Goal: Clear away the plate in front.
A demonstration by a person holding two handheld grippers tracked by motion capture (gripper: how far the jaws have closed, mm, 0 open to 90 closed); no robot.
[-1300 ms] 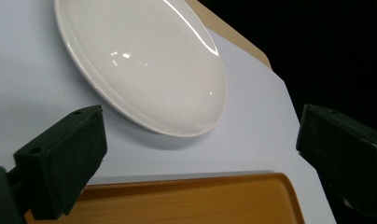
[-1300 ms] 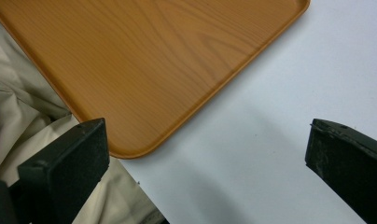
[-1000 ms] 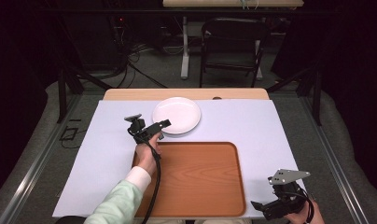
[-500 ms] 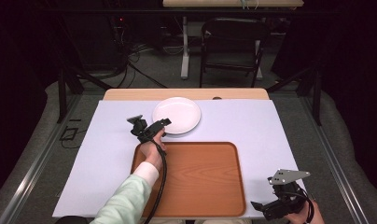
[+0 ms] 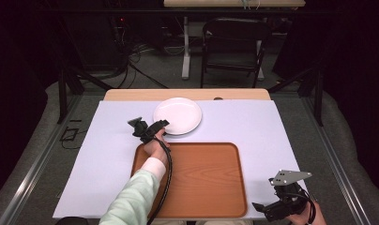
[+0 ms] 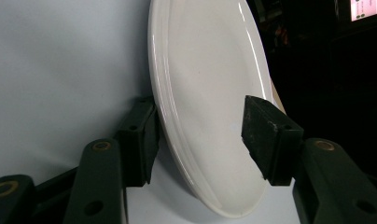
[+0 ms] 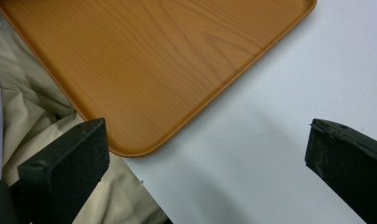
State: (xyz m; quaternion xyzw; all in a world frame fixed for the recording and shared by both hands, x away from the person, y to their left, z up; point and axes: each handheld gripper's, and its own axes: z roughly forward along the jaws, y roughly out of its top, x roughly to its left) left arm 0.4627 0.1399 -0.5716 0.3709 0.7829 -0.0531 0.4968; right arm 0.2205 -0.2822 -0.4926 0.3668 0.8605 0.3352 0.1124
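A white plate (image 5: 177, 116) lies flat on the pale sheet at the back of the table. My left gripper (image 5: 160, 125) reaches its near left rim, turned on its side. In the left gripper view the plate (image 6: 205, 70) has its rim between the two pads of my left gripper (image 6: 198, 135). The jaws have just been closing, and a gap still shows on either side of the rim. A wooden tray (image 5: 201, 178) sits in front of the plate with nothing on it. My right gripper (image 5: 259, 209) rests open at the table's front right corner, beside the tray's corner (image 7: 154, 60).
The pale sheet (image 5: 281, 136) covers the table, and a strip of bare wood (image 5: 187, 94) shows at its far edge. A chair (image 5: 234, 42) and cables stand on the floor beyond. My own trouser leg (image 7: 32, 121) lies just below the front edge.
The left hand has sunk a little and edged in on the plate's rim. The right gripper has not moved.
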